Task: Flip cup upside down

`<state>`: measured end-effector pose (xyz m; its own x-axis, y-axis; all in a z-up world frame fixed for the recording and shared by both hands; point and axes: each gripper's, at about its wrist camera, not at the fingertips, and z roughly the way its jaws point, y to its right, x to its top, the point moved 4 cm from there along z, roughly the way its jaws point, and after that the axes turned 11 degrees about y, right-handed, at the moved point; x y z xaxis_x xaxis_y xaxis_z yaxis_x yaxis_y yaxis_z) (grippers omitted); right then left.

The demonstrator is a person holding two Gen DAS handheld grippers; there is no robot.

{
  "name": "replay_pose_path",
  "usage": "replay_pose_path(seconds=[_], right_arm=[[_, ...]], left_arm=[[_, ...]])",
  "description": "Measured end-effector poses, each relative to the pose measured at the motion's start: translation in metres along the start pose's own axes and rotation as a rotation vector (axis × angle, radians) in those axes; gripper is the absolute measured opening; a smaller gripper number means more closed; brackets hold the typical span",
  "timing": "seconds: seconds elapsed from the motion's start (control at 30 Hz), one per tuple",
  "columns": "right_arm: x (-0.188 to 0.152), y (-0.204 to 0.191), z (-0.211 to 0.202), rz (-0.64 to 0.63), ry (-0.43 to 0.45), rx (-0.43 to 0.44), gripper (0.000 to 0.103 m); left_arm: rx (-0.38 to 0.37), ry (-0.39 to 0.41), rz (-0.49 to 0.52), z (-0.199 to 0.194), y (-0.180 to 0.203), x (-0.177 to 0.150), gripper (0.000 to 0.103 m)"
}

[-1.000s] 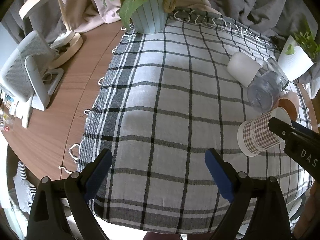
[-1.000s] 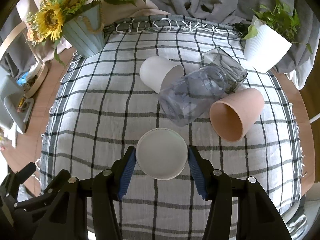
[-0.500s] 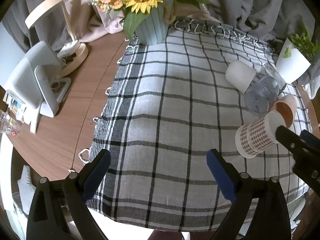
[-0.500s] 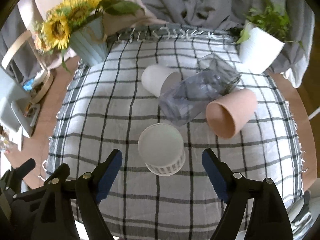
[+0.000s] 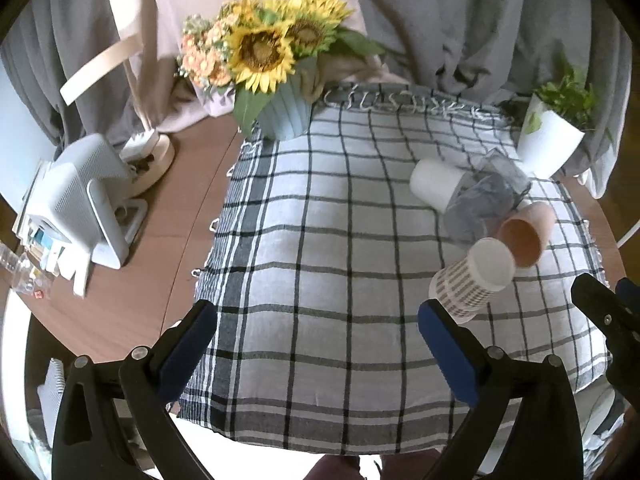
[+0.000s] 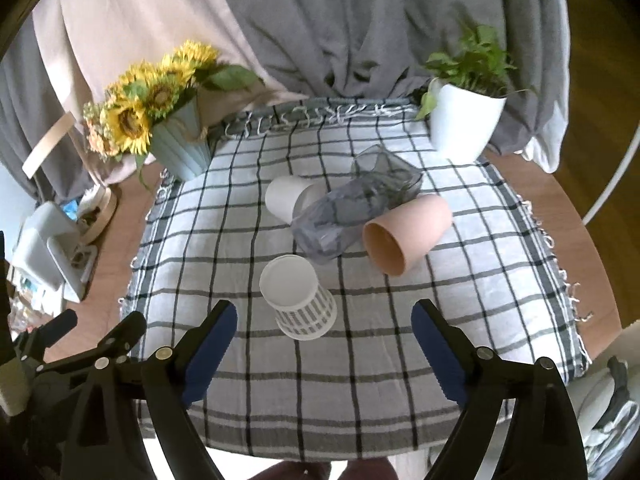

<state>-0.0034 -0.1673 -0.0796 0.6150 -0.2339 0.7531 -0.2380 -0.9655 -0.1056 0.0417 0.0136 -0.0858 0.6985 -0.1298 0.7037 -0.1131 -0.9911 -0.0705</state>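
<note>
Cup (image 6: 298, 298) now released, upside down on cloth (image 6: 360, 360); right tool (image 6: 324, 340) spread, withdrawn; left tool (image 5: 316, 344) spread; cup mouth hidden.

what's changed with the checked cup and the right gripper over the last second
A second ago the right gripper was shut on the checked cup. It has since opened, let go and drawn back, leaving the cup standing upside down on the plaid cloth, its flat base up. The left gripper stayed open and holds nothing. The white cup, clear jar and pink cup lie where they were.
</note>
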Motion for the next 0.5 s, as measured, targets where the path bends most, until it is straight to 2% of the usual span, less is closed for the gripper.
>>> replay_pose_path(seconds=[0.3,0.5], right_arm=[[-0.003,0.012,-0.04,0.021,0.073,-0.008,0.09],[-0.005,0.012,-0.063,0.01,0.131,-0.019,0.093]], left_arm=[[-0.038,0.044,0.023,-0.029,0.011,-0.002,0.103],[-0.08,0.05,-0.003,-0.041,0.015,-0.004,0.103]])
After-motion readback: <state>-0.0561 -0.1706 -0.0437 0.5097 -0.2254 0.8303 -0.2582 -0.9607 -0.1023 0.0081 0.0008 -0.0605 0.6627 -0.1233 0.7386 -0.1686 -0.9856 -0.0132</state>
